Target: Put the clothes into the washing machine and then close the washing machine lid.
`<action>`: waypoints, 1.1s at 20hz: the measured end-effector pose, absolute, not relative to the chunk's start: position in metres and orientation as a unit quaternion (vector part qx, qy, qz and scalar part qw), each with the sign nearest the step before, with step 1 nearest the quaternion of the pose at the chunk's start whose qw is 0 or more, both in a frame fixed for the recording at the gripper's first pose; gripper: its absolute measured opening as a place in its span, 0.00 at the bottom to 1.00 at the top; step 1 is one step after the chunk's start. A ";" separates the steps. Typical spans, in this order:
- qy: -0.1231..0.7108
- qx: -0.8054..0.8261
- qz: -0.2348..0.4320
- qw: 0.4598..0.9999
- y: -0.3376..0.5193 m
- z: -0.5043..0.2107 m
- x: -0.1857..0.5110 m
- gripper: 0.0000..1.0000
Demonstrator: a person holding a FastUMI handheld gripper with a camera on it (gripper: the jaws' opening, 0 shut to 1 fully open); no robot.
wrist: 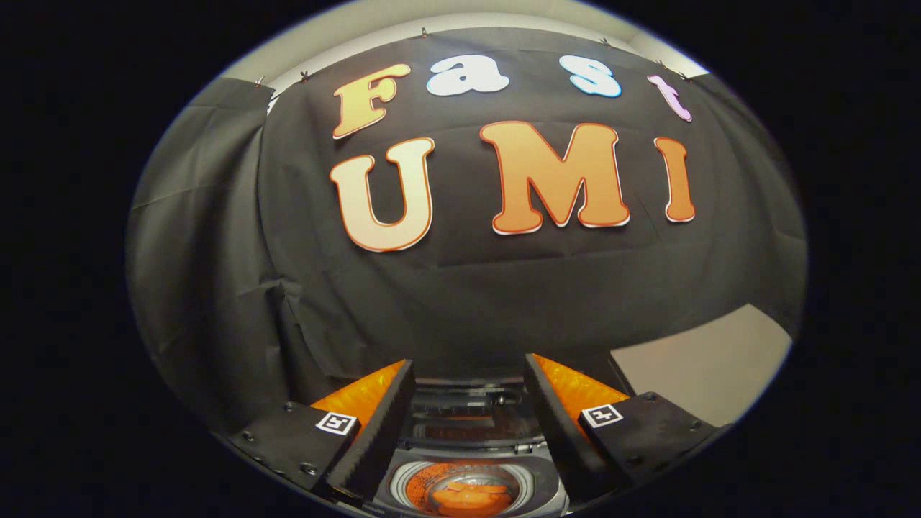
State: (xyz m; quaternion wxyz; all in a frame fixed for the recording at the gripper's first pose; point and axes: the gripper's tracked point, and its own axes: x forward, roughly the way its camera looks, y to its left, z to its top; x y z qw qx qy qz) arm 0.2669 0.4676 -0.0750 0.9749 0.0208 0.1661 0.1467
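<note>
Claw: the claw is wide open, its two fingers stand well apart and hold nothing.
Washing machine: the washing machine sits below the claw, seen in the gap between the two fingers and just ahead of them.
Lid: the lid is up, tilted back behind the drum; it looks see-through and carries an orange reflection.
Drum: the round drum is open toward the claw, with a pale ring around its mouth.
Clothes: an orange cloth lies inside the drum, at its bottom, between the fingers in this view but not touching them.
Wall: the black cloth wall hangs behind the machine, with folds on its left part.
Other things: to the right of the machine, beyond the right finger, a plain light surface shows; I cannot tell if it is a wall or a panel.
In the way: nothing lies between the open fingers and the mouth of the drum.
</note>
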 end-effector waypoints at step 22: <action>0.295 -0.022 0.109 0.949 0.477 -0.202 0.409 0.99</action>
